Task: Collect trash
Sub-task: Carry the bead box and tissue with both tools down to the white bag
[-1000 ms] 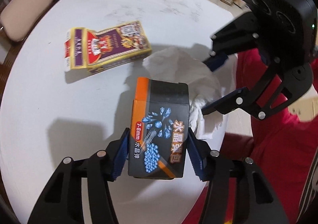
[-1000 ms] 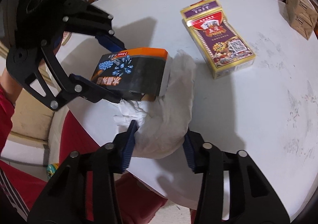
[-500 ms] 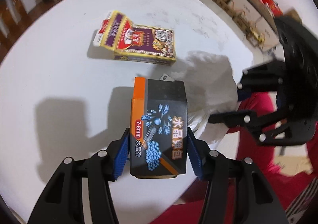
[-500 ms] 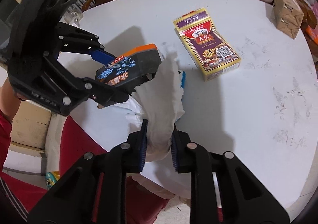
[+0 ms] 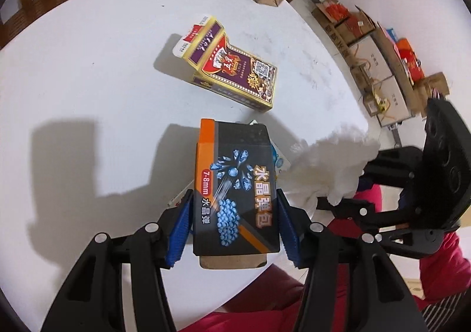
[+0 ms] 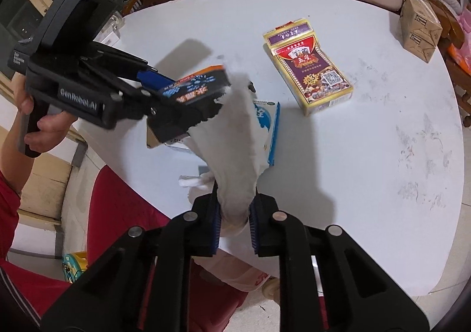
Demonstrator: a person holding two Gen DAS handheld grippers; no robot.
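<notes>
The left claw grips a black-and-orange box by its sides above the white surface, a card box lies beyond, and the right claw pinches white tissue.

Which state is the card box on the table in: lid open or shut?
Open. In the left wrist view the card box lies flat on the white table, and its lid flap is swung back at the far end.

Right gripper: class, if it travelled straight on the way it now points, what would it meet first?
Probably the blue-and-white packet lying flat on the table, just beyond the tissue the right gripper holds; depth is uncertain.
</notes>
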